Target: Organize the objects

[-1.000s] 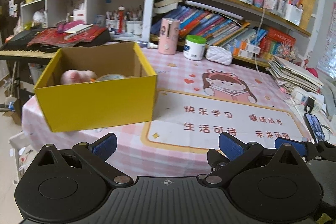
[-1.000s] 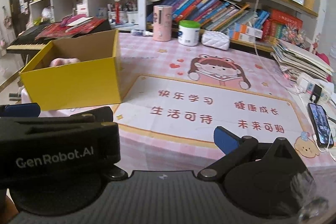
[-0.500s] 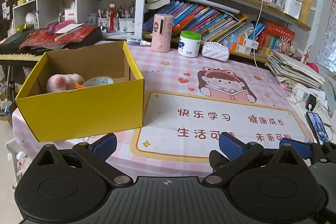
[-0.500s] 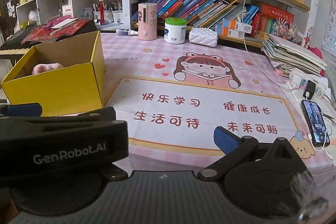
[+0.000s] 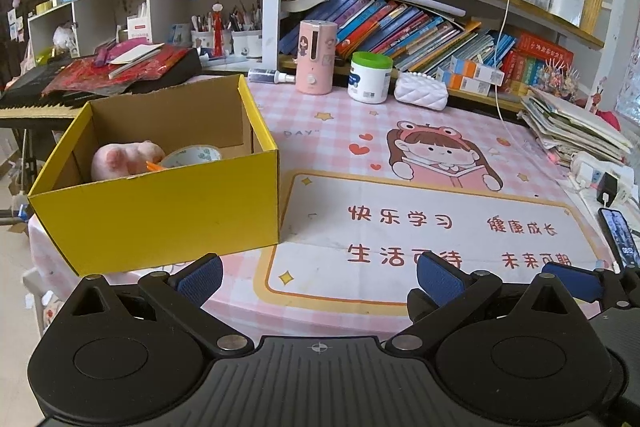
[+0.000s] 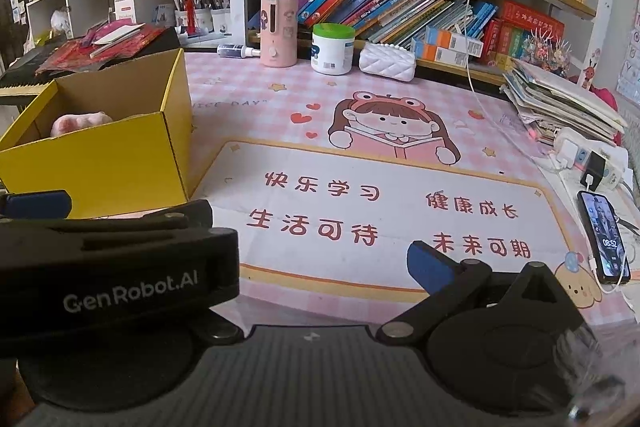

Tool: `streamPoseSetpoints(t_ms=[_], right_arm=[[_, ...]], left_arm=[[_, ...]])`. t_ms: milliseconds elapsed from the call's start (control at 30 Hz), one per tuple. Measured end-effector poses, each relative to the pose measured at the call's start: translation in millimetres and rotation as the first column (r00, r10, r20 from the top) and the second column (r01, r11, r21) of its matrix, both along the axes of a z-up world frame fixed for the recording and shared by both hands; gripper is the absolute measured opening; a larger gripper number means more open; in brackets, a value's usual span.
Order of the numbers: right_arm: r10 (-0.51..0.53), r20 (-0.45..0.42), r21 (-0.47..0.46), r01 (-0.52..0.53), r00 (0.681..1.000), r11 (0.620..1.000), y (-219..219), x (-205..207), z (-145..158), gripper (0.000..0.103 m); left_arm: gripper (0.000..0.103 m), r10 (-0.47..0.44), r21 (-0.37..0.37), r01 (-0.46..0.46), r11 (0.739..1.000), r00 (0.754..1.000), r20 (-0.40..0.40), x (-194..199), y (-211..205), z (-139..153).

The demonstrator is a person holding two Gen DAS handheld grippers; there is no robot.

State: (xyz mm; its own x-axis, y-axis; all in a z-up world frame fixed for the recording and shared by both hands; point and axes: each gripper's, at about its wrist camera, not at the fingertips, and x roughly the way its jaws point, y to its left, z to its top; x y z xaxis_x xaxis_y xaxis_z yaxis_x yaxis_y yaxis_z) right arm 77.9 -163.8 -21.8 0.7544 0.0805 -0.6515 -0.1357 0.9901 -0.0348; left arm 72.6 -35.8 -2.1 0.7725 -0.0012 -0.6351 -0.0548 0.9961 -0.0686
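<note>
A yellow cardboard box (image 5: 160, 211) stands open on the left of the table; it also shows in the right wrist view (image 6: 100, 155). Inside lie a pink plush toy (image 5: 124, 159), a patterned bowl or tape roll (image 5: 192, 155) and something orange. My left gripper (image 5: 318, 275) is open and empty, near the table's front edge, in front of the box. My right gripper (image 6: 308, 259) is open and empty over the front of the printed mat (image 6: 380, 211). The left gripper's body (image 6: 112, 267) hides the right gripper's left finger.
At the back stand a pink dispenser (image 5: 314, 57), a white jar with green lid (image 5: 370, 77) and a white quilted pouch (image 5: 420, 93) before crowded bookshelves. A paper stack (image 5: 576, 131), chargers and a phone (image 6: 604, 243) lie at the right edge. A keyboard (image 5: 28, 95) sits left.
Both grippers have drawn back and risen a little, so the box and table appear farther off and more of the shelves show. Both stay open and empty.
</note>
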Motion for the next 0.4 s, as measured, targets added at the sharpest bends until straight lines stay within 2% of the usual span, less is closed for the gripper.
streamPoseSetpoints(t_ms=[400], right_arm=[[0.006,-0.019,0.013,-0.005,1.000,1.000,-3.3,3.8,-3.2,0.103]], left_arm=[[0.103,0.003,0.027,-0.003,1.000,1.000,-0.012,1.1,-3.4,-0.7]])
